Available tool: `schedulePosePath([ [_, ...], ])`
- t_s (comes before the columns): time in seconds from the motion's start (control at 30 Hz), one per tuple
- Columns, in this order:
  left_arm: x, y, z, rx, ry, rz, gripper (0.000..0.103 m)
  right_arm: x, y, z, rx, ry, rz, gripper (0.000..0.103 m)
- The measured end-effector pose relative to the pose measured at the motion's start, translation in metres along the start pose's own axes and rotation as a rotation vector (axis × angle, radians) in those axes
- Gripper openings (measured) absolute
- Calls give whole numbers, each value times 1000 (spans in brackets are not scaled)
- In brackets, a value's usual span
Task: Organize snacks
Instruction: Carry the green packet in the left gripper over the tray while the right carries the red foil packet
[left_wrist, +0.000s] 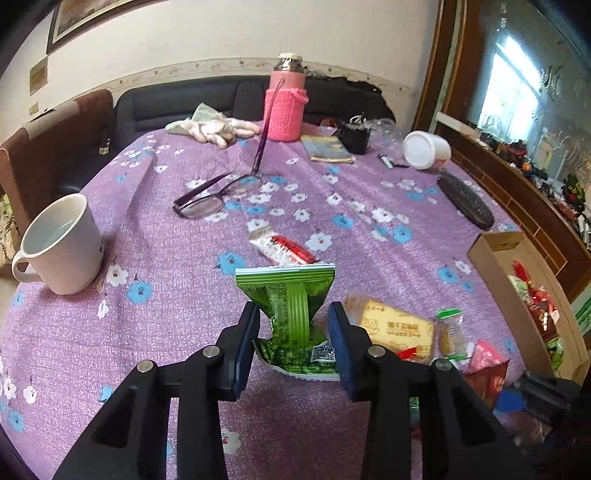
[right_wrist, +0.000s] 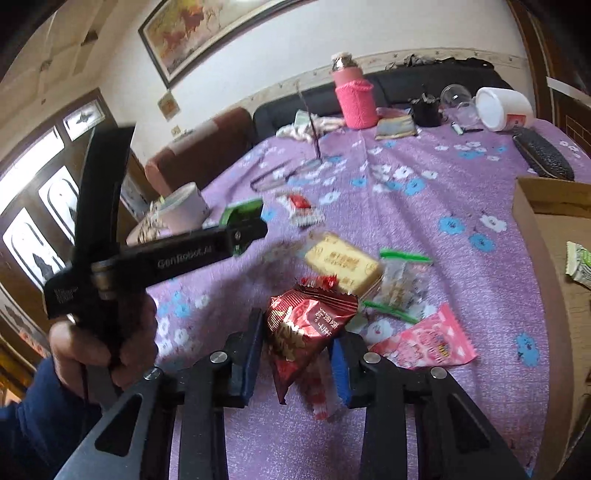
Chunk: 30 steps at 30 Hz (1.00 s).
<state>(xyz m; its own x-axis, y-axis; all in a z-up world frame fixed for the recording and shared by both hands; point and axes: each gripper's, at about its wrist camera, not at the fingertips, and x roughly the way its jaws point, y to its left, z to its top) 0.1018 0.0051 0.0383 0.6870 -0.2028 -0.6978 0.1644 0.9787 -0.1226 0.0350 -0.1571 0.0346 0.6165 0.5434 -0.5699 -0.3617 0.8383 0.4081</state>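
In the left wrist view my left gripper (left_wrist: 293, 315) is shut on a crumpled green snack packet (left_wrist: 291, 291), held upright above the purple flowered tablecloth (left_wrist: 166, 332). My right gripper (right_wrist: 297, 328) is shut on a dark red snack packet (right_wrist: 306, 325), with a red-and-white wrapper (right_wrist: 319, 395) hanging under it. On the cloth lie a yellow biscuit packet (right_wrist: 343, 262), a clear packet with green ends (right_wrist: 402, 284), a pink packet (right_wrist: 428, 343) and a red-white bar (left_wrist: 284, 247). A cardboard box (left_wrist: 495, 258) holding several snacks stands at the right edge.
A white mug (left_wrist: 62, 240) stands at the left edge. Purple glasses (left_wrist: 214, 195), a pink knitted bottle (left_wrist: 286, 107), gloves (left_wrist: 218, 127), a white tub (left_wrist: 426, 149) and a black case (left_wrist: 465, 201) lie farther back. A person's hand (right_wrist: 103, 339) grips the left tool.
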Motion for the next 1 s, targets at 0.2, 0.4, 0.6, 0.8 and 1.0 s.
schedulePosePath([
  [0.2, -8, -12, -1, 34, -35, -39, 37, -22, -13, 8, 53, -97, -16, 36],
  [0.4, -11, -20, -2, 58, -45, -57, 37, -30, -22, 12, 102, -142, -19, 36],
  [0.6, -12, -26, -4, 74, -47, -62, 37, -35, -32, 13, 155, -157, -27, 36],
  [0.8, -16, -38, -9, 122, -69, -37, 37, -37, -32, 12, 158, -163, -39, 36],
  [1.0, -20, -51, -15, 166, -87, -24, 37, -36, -31, 12, 149, -164, -59, 36],
])
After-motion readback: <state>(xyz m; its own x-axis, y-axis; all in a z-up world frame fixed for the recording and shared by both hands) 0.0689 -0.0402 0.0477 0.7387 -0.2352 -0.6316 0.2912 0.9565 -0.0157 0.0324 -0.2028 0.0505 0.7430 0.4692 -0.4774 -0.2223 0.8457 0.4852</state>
